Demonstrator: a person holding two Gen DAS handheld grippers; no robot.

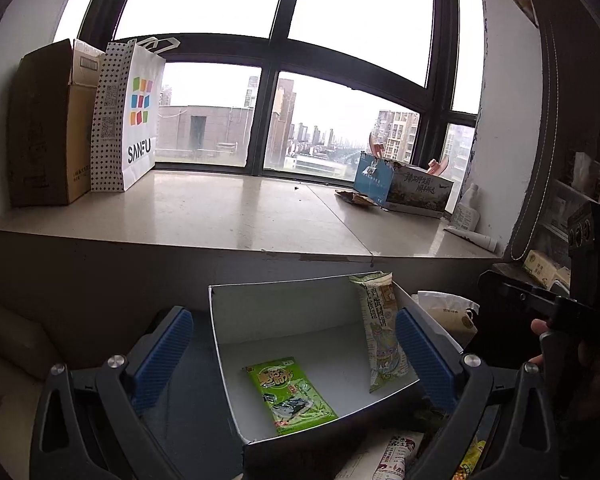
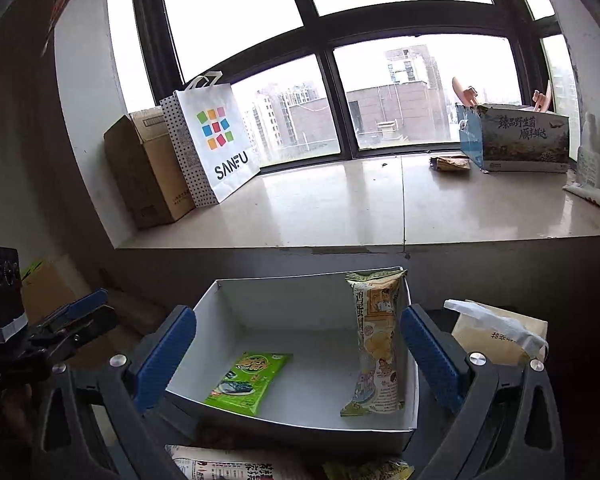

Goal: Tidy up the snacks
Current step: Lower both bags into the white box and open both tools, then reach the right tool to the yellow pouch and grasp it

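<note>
Below the pale stone windowsill (image 2: 340, 208), an open white cardboard box (image 2: 284, 300) holds a flat green snack packet (image 2: 248, 382) and a tall pale biscuit packet (image 2: 374, 344) leaning on its wall. Left gripper (image 1: 292, 360) and right gripper (image 2: 296, 364) both stand wide open, holding nothing.

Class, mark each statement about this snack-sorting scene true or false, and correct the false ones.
1. Two snack packets are in the white box. True.
2. The green packet stands upright. False: it lies flat on the box floor.
3. The pale packet leans against the box's right wall. True.
4. The right gripper grips a packet. False: it is open and empty.
5. The SANFU bag is on the windowsill. True.
</note>
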